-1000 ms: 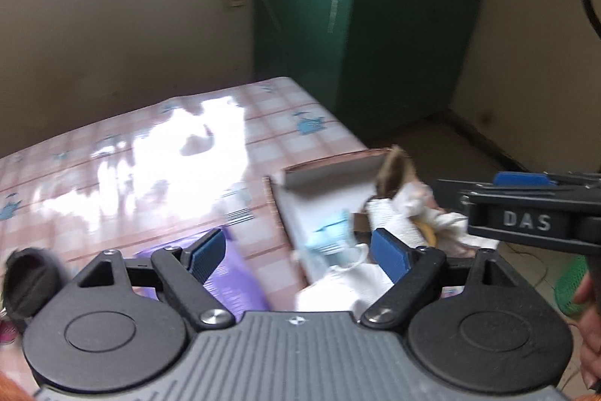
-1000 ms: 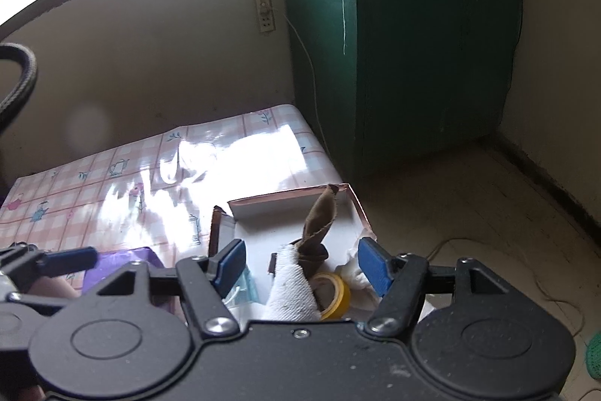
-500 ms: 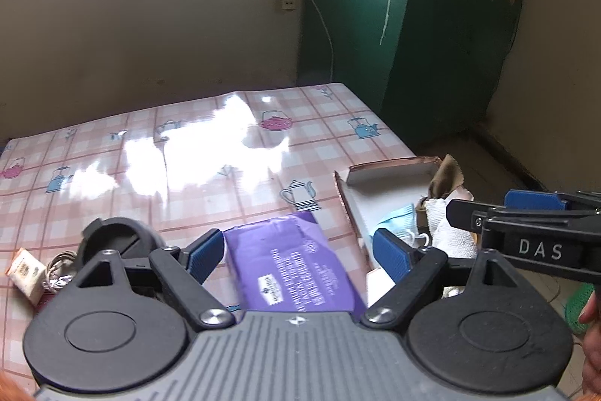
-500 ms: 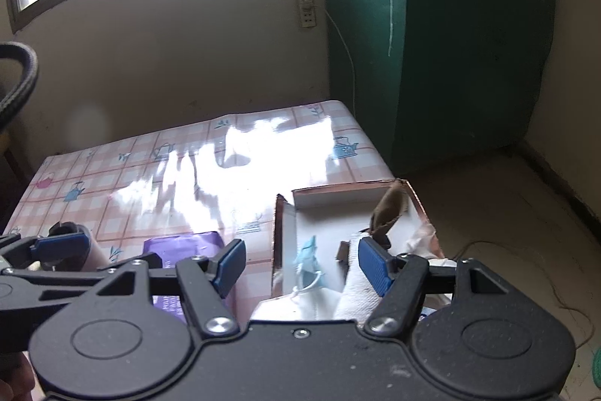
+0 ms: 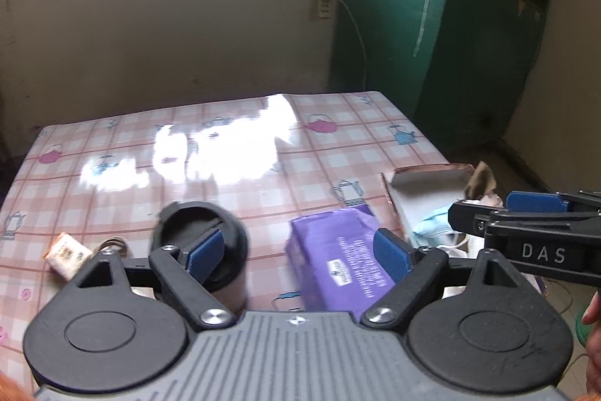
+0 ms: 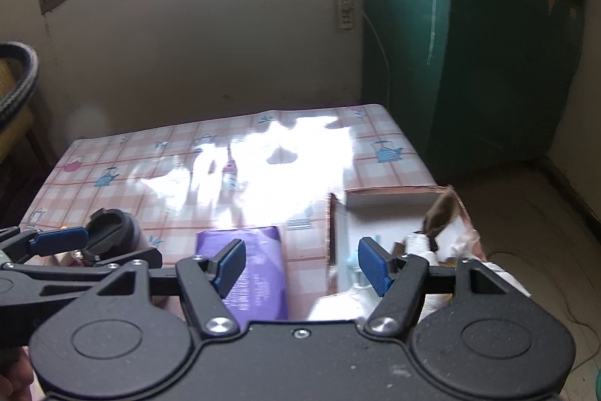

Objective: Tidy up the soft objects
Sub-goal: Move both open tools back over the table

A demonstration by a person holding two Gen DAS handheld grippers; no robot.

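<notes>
Both tools are empty: the left tool (image 5: 298, 248) and the right tool (image 6: 301, 262) each have their blue pads spread apart with nothing between them. The purple soft pack (image 5: 340, 267) lies on the worktop (image 5: 233, 153) just left of the cardboard box (image 6: 394, 198), which already holds cloths. This looks like the approach step; next, one tool must descend, straddle the pack and close.
</notes>
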